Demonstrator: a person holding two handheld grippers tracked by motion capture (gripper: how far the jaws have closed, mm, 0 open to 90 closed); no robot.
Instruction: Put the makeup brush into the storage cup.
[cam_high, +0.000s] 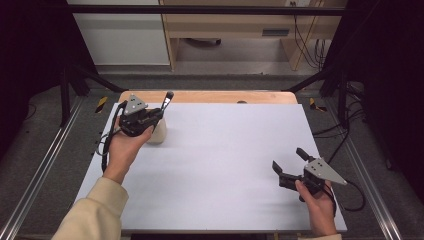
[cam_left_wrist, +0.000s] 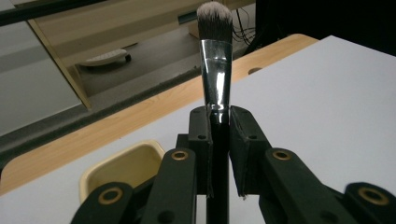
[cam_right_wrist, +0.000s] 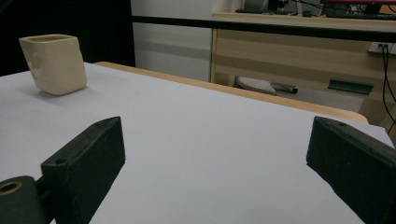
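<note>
While the left gripper (cam_high: 156, 113) hangs above the cream cup (cam_high: 158, 131) near the table's (cam_high: 225, 170) far left corner, its jaws are clamped on the dark handle of a makeup brush (cam_left_wrist: 215, 70), bristles pointing up and away. The right gripper (cam_high: 290, 161), near the right edge toward the near corner, stands wide apart, holding nothing.
</note>
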